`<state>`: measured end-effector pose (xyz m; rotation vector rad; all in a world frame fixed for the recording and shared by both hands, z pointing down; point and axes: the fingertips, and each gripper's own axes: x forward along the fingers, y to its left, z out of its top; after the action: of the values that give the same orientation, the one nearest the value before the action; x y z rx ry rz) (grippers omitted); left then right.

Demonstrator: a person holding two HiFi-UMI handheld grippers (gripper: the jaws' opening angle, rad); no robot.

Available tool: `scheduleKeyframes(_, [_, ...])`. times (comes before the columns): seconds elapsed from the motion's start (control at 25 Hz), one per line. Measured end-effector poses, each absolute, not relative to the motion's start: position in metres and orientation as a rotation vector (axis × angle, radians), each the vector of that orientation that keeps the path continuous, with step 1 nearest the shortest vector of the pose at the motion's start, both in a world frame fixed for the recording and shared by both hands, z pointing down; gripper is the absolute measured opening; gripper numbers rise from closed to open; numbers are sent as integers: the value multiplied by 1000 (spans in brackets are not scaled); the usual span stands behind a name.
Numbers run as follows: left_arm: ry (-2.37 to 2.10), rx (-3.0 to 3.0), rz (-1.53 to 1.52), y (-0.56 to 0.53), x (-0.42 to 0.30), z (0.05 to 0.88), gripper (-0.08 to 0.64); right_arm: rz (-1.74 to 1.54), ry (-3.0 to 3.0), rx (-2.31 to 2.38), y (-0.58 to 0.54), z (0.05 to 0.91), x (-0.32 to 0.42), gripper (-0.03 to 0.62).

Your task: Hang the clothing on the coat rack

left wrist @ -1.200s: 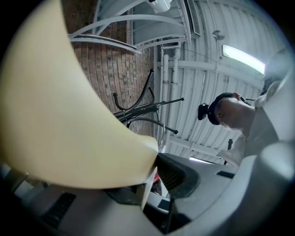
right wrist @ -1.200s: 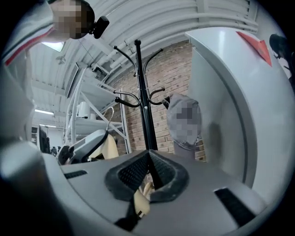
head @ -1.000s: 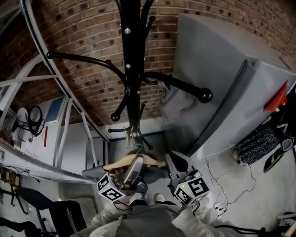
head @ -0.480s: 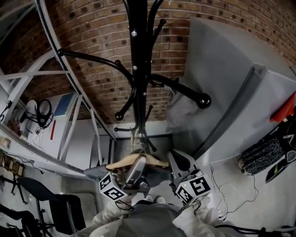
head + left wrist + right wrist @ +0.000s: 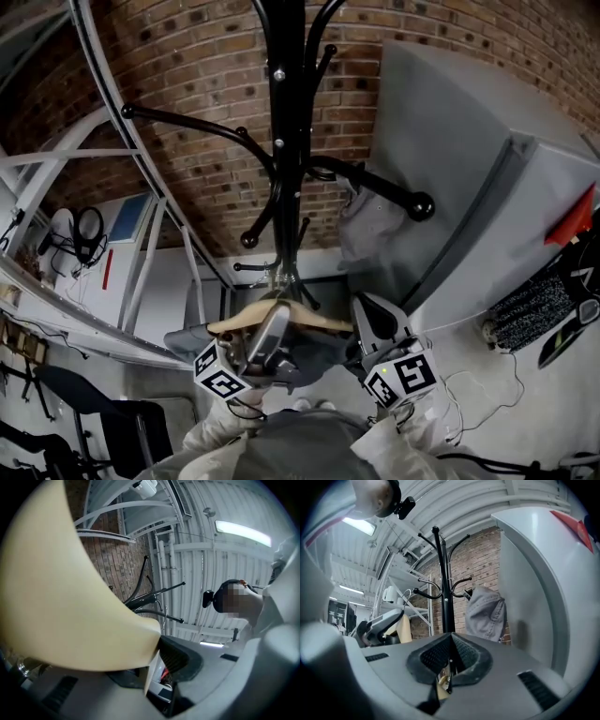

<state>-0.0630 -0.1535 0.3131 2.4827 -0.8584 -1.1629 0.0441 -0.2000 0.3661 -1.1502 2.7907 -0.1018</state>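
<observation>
With the left gripper [image 5: 275,326] clamped wide on the wooden hanger [image 5: 232,325] and the right gripper [image 5: 367,315] pinching its end, a tilted lift could swing the hook [image 5: 280,278] past the coat rack [image 5: 286,141].

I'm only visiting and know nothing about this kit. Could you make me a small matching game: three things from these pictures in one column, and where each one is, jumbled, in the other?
Things
A. black metal coat rack
B. pale wooden hanger
C. crumpled grey garment

Places
1. hanging off a rack arm, beside the tall grey cabinet
2. clamped in the left gripper
3. standing upright in front of the red brick wall

Pairs: A-3, B-2, C-1
</observation>
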Motion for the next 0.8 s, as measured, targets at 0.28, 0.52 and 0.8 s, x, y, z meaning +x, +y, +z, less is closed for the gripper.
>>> scheduleKeyframes(0.28, [-829, 2470, -1205, -162, -79, 298, 104, -49, 2740, -1232, -209, 354, 56, 25])
scheduleKeyframes(0.52, [-776, 2502, -1220, -168, -82, 281, 104, -28, 2712, -1270, -212, 345, 57, 24])
scheduleKeyframes(0.8, [-759, 2532, -1240, -179, -89, 269, 104, 1, 2671, -1302, -216, 339, 59, 24])
